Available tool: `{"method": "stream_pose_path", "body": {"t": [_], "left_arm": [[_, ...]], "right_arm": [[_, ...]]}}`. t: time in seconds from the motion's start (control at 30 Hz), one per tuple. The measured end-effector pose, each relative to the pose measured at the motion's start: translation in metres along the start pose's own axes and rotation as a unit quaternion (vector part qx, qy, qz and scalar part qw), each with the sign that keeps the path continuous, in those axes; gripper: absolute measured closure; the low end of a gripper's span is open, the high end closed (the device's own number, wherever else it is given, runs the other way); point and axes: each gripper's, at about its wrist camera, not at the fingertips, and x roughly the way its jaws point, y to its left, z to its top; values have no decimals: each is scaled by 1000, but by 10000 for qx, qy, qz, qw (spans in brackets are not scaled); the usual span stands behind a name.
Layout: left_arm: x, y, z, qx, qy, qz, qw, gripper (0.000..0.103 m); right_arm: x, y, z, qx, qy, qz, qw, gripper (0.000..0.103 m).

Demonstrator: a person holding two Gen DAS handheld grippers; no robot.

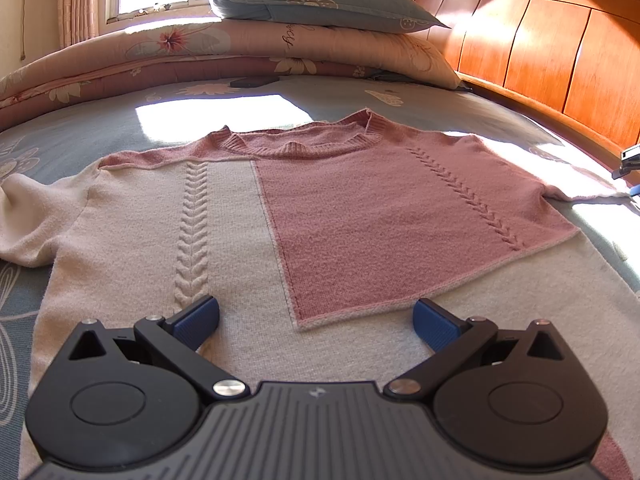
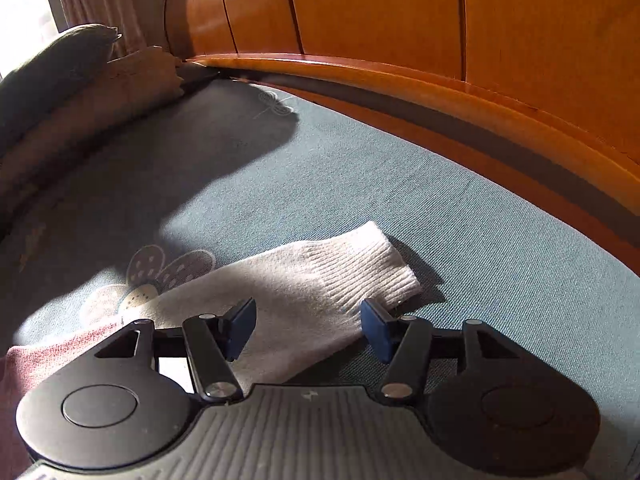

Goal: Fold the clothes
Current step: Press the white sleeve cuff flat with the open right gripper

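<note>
While the pink-and-cream sweater (image 1: pixel 280 216) lay flat on the blue bed sheet (image 1: pixel 328 100), neckline toward the stacked pillows (image 1: pixel 320 4), the left gripper (image 1: pixel 316 320) hovered over its lower body, jaws spread wide, nothing held. One cream sleeve (image 1: pixel 28 224) bunched out at the left. Right gripper (image 2: pixel 308 328) stood above the other sleeve (image 2: pixel 320 280), which lay out on the sheet toward the wooden headboard (image 2: pixel 400 20); jaws partly apart, pads clear of the knit, gripping nothing.
</note>
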Motion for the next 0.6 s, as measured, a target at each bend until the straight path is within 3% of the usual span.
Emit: {"method": "stream_pose_path", "body": {"t": [0.07, 0.17, 0.23, 0.33, 0.43, 0.6], "left_arm": [[0, 0, 0, -3, -1, -2, 10000, 1], [0, 0, 0, -3, 0, -2, 10000, 1], [0, 0, 0, -3, 1, -2, 10000, 1], [0, 0, 0, 1, 2, 0, 10000, 1], [0, 1, 0, 2, 1, -2, 10000, 1], [-1, 1, 0, -2, 2, -6, 10000, 1]], "right_arm": [[-4, 4, 4, -179, -122, -39, 9998, 40], [-6, 16, 5, -432, -306, 232, 9983, 39], [4, 26, 6, -623, -215, 319, 9973, 39], [29, 33, 4, -831, 52, 41, 9965, 39], [40, 30, 3, -1157, -182, -221, 9929, 38], [43, 11, 26, -556, -231, -552, 9967, 38]]}}
